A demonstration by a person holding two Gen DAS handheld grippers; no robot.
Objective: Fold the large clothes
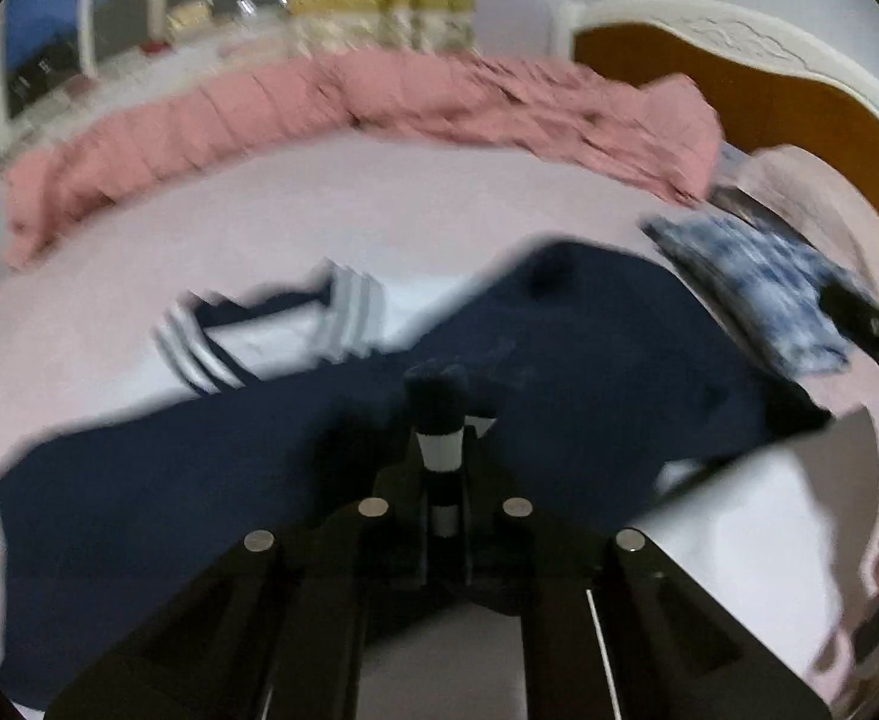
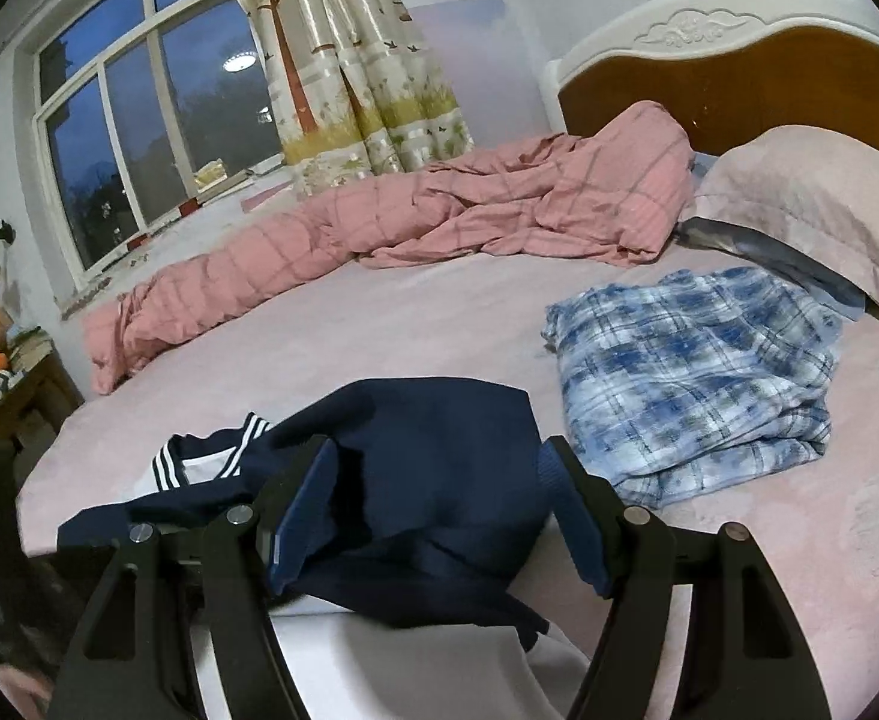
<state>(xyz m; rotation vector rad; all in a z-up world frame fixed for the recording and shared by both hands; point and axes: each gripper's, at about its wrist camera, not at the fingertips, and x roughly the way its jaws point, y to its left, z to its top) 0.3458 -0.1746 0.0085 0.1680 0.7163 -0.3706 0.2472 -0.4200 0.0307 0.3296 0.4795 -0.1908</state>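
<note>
Two grippers work the navy garment (image 2: 439, 468) on the bed (image 2: 379, 324): left gripper (image 1: 439, 402) fingers closed, apparently pinching fabric (blurred); right gripper (image 2: 439, 516) fingers spread, straddling a raised fold for folding.

A bedroom in a home. Shown by a wide bed (image 2: 439, 324) under a pale pink sheet, a carved white and brown headboard (image 2: 739, 54), a pillow (image 2: 811, 204) against it, and a rumpled pink quilt (image 2: 415, 228) along the far edge. Also a big window (image 2: 139, 138), dark outside, with a tree-print curtain (image 2: 349, 60) beside it, and a cluttered wooden side table (image 2: 13, 384) at the left.
</note>
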